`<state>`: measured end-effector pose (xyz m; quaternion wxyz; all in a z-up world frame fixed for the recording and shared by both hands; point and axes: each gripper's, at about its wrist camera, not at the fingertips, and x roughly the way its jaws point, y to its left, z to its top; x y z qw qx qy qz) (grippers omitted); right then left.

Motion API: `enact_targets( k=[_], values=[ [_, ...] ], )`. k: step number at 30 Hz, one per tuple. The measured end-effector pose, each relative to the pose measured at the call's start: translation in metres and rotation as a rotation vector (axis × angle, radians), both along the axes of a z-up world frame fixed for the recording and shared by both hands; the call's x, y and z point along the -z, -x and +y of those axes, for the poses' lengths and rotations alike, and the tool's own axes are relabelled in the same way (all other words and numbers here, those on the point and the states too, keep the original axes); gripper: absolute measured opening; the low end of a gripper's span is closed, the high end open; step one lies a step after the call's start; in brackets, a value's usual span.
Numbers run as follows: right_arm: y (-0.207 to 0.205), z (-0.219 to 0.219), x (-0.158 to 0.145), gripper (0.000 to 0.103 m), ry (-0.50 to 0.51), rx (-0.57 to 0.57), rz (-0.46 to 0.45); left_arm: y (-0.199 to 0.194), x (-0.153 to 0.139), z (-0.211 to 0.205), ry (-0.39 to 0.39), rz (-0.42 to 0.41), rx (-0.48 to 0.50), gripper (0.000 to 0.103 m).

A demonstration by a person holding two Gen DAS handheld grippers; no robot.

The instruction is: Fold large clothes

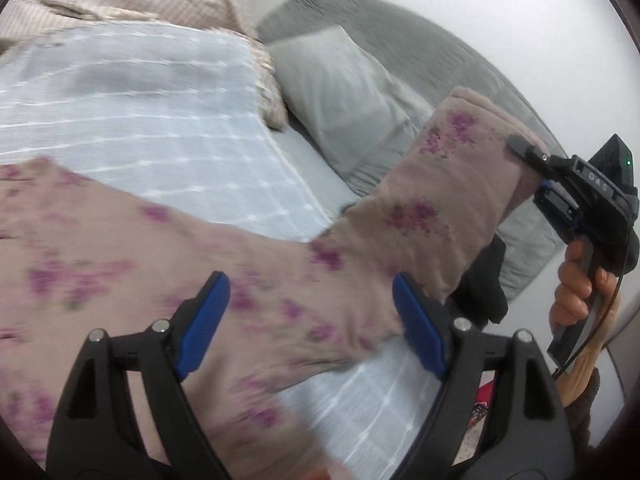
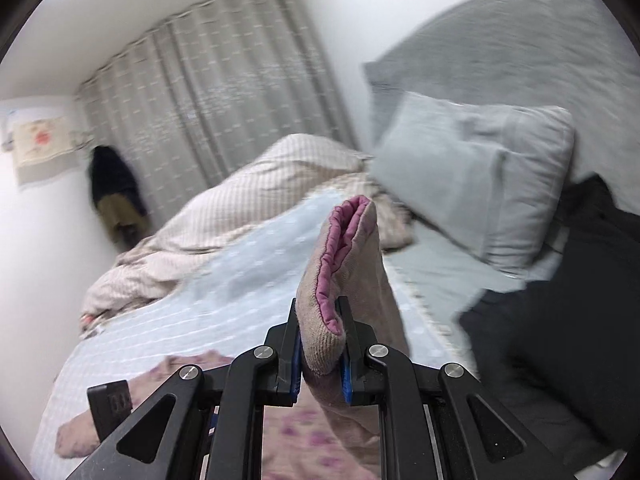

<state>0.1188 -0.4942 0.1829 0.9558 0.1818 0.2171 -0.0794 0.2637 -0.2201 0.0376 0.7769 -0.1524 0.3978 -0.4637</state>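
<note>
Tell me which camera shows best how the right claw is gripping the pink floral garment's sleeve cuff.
The right wrist view: the right claw is shut on the sleeve cuff, pink lining showing. The left wrist view shows that claw from the side on the raised sleeve, with the left claw open above the garment.

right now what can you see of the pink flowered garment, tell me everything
The pink flowered garment is dusty-pink soft ribbed cloth with purple flower sprigs. Its body lies spread on the pale blue checked bedcover. One sleeve is lifted; its cuff, showing a brighter pink lining, is pinched in the right gripper. The left gripper hangs open over the body, which looks blurred.
</note>
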Motion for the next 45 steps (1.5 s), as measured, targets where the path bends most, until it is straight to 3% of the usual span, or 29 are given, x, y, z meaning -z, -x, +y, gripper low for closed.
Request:
enact_targets(
  k=[5, 8, 14, 17, 20, 22, 24, 25, 26, 28, 32, 33, 34, 35, 36, 37, 39, 42, 45],
  values=[
    [-0.045, 0.074, -0.002, 0.015, 0.002, -0.136, 0.014, -0.008, 0.005, 0.074, -0.021, 0.004, -0.115, 0.084],
    [-0.078, 0.12, 0.011, 0.015, -0.009, -0.219, 0.044, -0.017, 0.015, 0.117, -0.015, 0.061, -0.191, 0.084],
    [-0.13, 0.205, 0.072, 0.019, -0.109, -0.423, 0.114, -0.028, 0.055, 0.191, -0.025, 0.139, -0.306, 0.084],
    [-0.155, 0.229, 0.124, 0.027, -0.251, -0.541, 0.235, -0.032, 0.077, 0.215, -0.025, 0.184, -0.343, 0.084],
    [-0.166, 0.231, 0.161, 0.027, -0.348, -0.592, 0.363, -0.037, 0.097, 0.227, -0.043, 0.218, -0.359, 0.084],
    [-0.16, 0.22, 0.172, 0.028, -0.34, -0.565, 0.371, -0.042, 0.106, 0.228, -0.054, 0.23, -0.358, 0.084],
    [-0.15, 0.201, 0.174, 0.05, -0.367, -0.543, 0.34, -0.05, 0.113, 0.221, -0.052, 0.253, -0.347, 0.084],
    [-0.147, 0.194, 0.173, 0.07, -0.381, -0.532, 0.329, -0.053, 0.115, 0.218, -0.055, 0.265, -0.339, 0.084],
    [-0.139, 0.182, 0.171, 0.075, -0.395, -0.508, 0.299, -0.055, 0.12, 0.212, -0.072, 0.277, -0.328, 0.084],
    [-0.129, 0.169, 0.161, 0.076, -0.387, -0.477, 0.259, -0.062, 0.13, 0.196, -0.123, 0.296, -0.323, 0.084],
    [-0.102, 0.133, 0.154, 0.076, -0.383, -0.378, 0.191, -0.064, 0.136, 0.163, -0.251, 0.218, -0.348, 0.082],
    [-0.092, 0.12, 0.152, 0.077, -0.373, -0.335, 0.175, -0.063, 0.134, 0.16, -0.271, 0.2, -0.358, 0.079],
    [-0.086, 0.111, 0.153, 0.077, -0.364, -0.297, 0.164, -0.06, 0.129, 0.154, -0.309, 0.162, -0.38, 0.063],
    [-0.079, 0.098, 0.155, 0.077, -0.348, -0.243, 0.153, -0.057, 0.126, 0.151, -0.32, 0.13, -0.386, 0.026],
    [-0.077, 0.088, 0.159, 0.078, -0.332, -0.201, 0.153, -0.053, 0.119, 0.147, -0.331, 0.088, -0.387, 0.009],
    [-0.077, 0.082, 0.162, 0.078, -0.316, -0.173, 0.164, -0.05, 0.114, 0.145, -0.332, 0.067, -0.38, 0.0],
    [-0.078, 0.065, 0.169, 0.078, -0.267, -0.099, 0.212, -0.035, 0.093, 0.148, -0.294, -0.041, -0.414, 0.0],
    [-0.077, 0.054, 0.173, 0.078, -0.17, -0.012, 0.224, -0.018, 0.062, 0.157, -0.297, -0.203, -0.521, 0.0],
    [-0.084, 0.059, 0.179, 0.078, -0.054, 0.032, 0.251, -0.022, 0.056, 0.167, -0.407, -0.228, -0.654, 0.0]
  ],
)
